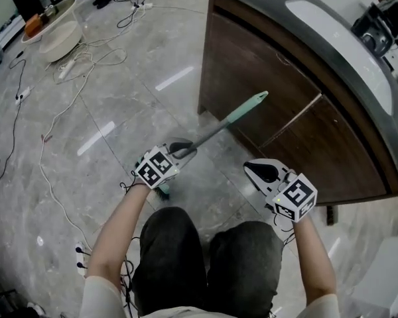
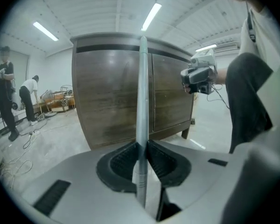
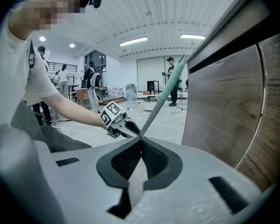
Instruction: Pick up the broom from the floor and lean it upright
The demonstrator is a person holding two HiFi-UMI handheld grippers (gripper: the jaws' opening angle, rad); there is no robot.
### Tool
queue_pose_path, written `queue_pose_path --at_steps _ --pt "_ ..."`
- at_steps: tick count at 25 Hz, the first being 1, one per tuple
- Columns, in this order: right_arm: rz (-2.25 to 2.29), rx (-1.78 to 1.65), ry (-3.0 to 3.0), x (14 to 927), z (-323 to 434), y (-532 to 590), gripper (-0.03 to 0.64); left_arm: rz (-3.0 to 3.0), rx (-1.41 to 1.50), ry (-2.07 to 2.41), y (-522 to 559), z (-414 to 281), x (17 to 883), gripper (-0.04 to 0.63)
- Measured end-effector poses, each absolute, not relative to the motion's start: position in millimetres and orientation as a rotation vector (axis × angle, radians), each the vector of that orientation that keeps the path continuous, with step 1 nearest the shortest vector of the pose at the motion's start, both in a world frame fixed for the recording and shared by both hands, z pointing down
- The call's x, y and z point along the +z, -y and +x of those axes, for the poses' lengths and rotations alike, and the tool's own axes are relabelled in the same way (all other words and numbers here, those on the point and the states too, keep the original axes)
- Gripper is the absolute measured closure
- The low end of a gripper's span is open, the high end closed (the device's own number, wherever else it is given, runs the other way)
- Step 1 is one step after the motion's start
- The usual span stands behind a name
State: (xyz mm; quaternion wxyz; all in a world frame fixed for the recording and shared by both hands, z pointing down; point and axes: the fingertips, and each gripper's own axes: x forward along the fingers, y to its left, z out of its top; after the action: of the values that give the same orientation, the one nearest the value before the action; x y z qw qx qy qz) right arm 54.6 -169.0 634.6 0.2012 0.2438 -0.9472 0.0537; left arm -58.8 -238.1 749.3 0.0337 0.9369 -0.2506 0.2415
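Note:
The broom's grey handle (image 1: pixel 215 130) slants up to the right, off the floor. Its teal grip end (image 1: pixel 257 100) lies close to the dark cabinet front. A bit of teal broom head (image 1: pixel 164 191) shows under my left hand. My left gripper (image 1: pixel 181 150) is shut on the lower handle. In the left gripper view the pole (image 2: pixel 142 92) rises straight between the pads (image 2: pixel 155 158) of that gripper (image 2: pixel 142 144). My right gripper (image 1: pixel 251 167) hovers to the right of the broom, shut, with nothing in it (image 3: pixel 141 139). In the right gripper view the broom (image 3: pixel 161 97) is beyond the tips.
A dark wooden cabinet (image 1: pixel 278 111) with a grey curved top (image 1: pixel 358 78) stands right ahead. Cables (image 1: pixel 73 65) and a power strip trail over the marble floor at left, near a pale tub (image 1: pixel 56 35). People stand far off (image 2: pixel 4 97). My legs (image 1: pixel 205 264) are below.

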Motion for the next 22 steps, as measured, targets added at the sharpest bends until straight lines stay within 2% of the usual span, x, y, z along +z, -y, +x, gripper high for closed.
queue_pose_path --at_steps 12,22 --pt "0.716 0.093 2.684 591.5 65.1 179.6 0.615 2.779 0.522 0.808 281.4 17.8 691.8 0.528" --pt "0.773 0.101 2.667 601.8 102.4 183.4 0.615 2.758 0.607 0.857 315.3 61.1 709.4 0.525"
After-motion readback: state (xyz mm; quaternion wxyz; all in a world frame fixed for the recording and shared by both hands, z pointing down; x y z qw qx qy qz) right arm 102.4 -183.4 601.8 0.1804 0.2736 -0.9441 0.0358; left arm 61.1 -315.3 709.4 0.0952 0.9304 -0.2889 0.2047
